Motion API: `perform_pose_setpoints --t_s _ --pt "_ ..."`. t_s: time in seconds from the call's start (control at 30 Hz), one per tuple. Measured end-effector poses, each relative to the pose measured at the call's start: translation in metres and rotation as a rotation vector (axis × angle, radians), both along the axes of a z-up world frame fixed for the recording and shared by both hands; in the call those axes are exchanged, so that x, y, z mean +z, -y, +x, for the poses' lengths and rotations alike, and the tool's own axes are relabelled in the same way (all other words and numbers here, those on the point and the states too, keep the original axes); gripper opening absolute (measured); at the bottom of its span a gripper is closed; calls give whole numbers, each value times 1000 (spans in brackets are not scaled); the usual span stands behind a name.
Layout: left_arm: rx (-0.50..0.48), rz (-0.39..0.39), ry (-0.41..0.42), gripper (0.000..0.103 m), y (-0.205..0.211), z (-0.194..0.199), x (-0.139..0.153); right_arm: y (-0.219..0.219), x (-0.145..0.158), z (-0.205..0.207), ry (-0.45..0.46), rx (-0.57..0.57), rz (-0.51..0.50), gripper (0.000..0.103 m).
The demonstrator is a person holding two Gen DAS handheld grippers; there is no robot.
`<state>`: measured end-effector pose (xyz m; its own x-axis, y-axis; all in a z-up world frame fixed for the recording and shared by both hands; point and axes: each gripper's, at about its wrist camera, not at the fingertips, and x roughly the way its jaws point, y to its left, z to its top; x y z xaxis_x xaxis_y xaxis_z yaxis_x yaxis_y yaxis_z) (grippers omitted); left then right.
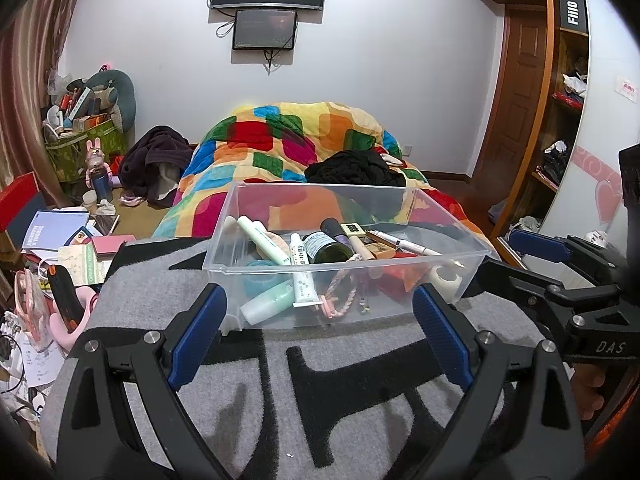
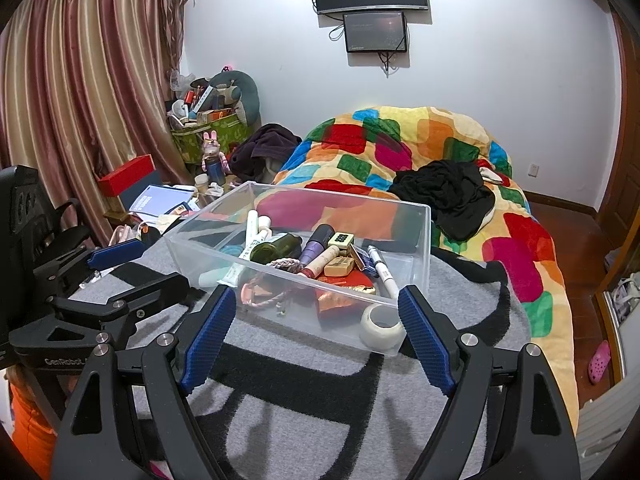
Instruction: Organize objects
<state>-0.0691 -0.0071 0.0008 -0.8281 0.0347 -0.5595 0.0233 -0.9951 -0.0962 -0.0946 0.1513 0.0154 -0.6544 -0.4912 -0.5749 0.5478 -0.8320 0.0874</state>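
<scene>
A clear plastic bin (image 1: 224, 240) sits on a grey and black blanket (image 1: 340, 392); it also shows in the right wrist view (image 2: 420, 240). It holds several small items: tubes (image 1: 302, 276), a dark green bottle (image 1: 328, 250), a pen (image 1: 404, 244), a braided cord (image 1: 340, 292), a tape roll (image 2: 382, 326). My left gripper (image 1: 320, 320) is open and empty, just short of the bin's near wall. My right gripper (image 2: 316, 328) is open and empty at the bin's near corner. Each gripper shows in the other's view, the right one (image 1: 560, 276) and the left one (image 2: 120, 276).
A bed with a colourful quilt (image 1: 288, 140) and black clothes (image 1: 356, 168) lies behind the bin. A cluttered side table with books (image 1: 56, 228) stands at the left. A wooden shelf (image 1: 560, 120) is at the right. Curtains (image 2: 80, 100) hang at the left.
</scene>
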Motion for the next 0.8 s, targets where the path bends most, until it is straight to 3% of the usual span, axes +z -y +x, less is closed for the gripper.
perform_pose_setpoints --t_s 0.8 --pt "-5 -8 -42 97 -6 10 11 2 4 2 1 -2 -7 83"
